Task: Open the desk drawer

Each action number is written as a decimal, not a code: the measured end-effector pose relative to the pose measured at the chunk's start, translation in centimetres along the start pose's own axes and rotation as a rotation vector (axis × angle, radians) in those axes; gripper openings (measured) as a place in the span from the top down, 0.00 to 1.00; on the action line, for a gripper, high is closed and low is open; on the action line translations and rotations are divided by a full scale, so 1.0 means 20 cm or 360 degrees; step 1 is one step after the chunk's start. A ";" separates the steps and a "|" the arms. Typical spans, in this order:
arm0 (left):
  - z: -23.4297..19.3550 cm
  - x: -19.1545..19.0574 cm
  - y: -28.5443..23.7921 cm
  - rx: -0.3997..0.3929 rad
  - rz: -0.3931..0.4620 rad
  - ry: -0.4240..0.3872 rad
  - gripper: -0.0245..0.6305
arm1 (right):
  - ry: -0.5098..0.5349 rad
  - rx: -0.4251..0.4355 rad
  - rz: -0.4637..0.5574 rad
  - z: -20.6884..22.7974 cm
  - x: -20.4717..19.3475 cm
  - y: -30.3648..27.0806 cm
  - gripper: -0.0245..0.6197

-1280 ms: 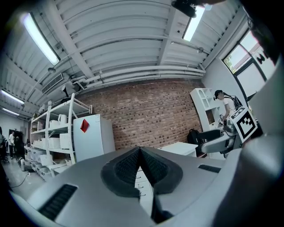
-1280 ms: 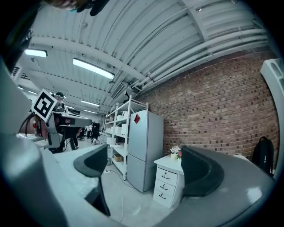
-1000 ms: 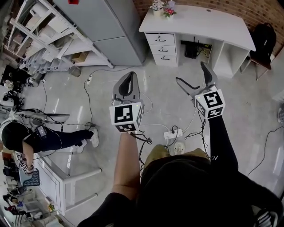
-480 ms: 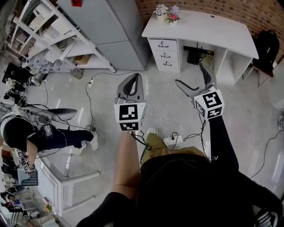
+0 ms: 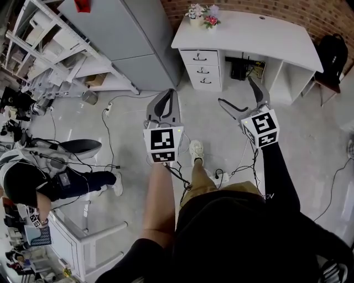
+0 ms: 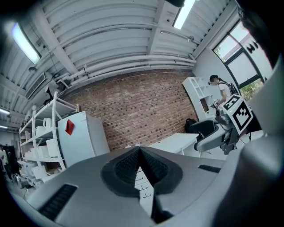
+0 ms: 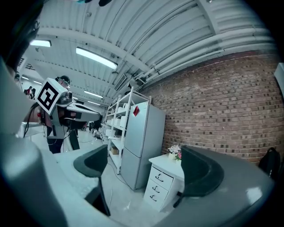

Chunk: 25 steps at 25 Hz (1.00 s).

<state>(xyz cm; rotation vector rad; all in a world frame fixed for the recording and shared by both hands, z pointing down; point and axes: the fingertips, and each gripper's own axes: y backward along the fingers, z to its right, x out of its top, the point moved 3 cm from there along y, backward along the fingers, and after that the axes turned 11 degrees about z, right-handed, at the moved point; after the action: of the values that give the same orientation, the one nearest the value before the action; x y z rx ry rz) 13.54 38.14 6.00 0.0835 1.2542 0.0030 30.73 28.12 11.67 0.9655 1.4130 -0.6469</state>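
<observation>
While the table (image 5: 265,34) stands far off, the step seems to be the approach; the left gripper (image 5: 170,93) jaws are together, the right gripper (image 5: 235,90) jaws wide apart, both empty; next, reach a drawer (image 5: 200,57).

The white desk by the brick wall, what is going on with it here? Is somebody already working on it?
Not yet. A person holding a gripper in each hand stands some way from the white desk, facing it, one shoe forward. The left gripper is shut with nothing in it; the right gripper is open and also empty. The three drawers under the flowers are all closed, and neither gripper touches them.
</observation>
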 end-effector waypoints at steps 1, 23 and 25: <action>-0.02 -0.03 -0.03 -0.0010 0.0005 0.0014 0.95 | 0.0008 -0.0003 -0.0007 0.00 -0.02 -0.03 0.17; -0.86 -0.41 -1.25 -0.0239 0.0048 0.0069 0.95 | -0.0004 -0.0221 -0.0102 0.37 -0.31 -1.32 0.17; -0.92 -0.46 -1.34 -0.0249 0.0039 0.0089 0.95 | 0.0002 -0.0229 -0.0120 0.40 -0.34 -1.42 0.17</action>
<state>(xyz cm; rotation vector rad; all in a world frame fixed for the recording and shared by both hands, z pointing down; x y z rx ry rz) -7.93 12.10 7.37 -0.0370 1.3047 0.1256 10.00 6.14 12.83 0.8028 1.4815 -0.5913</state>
